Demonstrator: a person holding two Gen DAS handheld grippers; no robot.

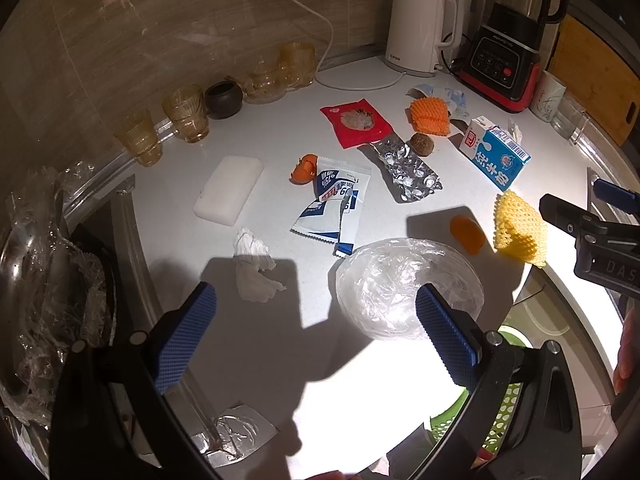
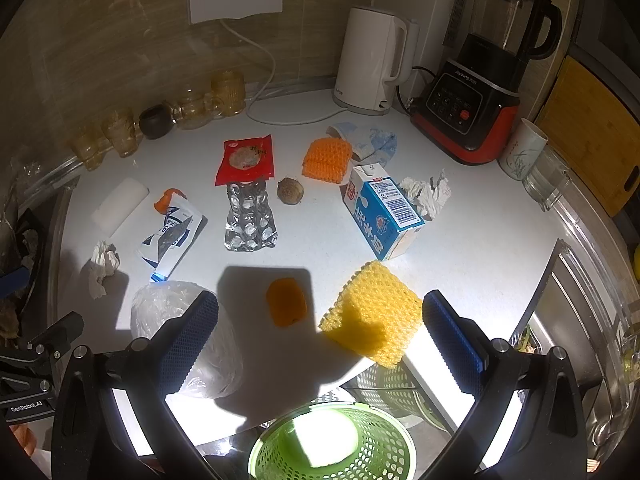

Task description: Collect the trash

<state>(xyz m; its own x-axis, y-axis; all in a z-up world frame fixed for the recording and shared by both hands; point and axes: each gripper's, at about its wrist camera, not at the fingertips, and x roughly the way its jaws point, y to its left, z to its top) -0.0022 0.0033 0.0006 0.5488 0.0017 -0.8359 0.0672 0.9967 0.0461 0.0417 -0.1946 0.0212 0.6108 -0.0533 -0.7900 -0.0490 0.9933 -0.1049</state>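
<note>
White countertop, yellow foam net between right gripper's spread fingers, holding nothing

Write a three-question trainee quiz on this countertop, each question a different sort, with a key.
1. True or false: the milk carton is lying on its side on the counter.
2. Multiple choice: which item lies nearest the right gripper? A) red packet B) yellow foam net C) white kettle
3. Fill in: the green basket sits below the counter's ____ edge.

Key: 1 true. 2 B. 3 near. Both grippers, including the left gripper, have their jaws apart and hold nothing.
</note>
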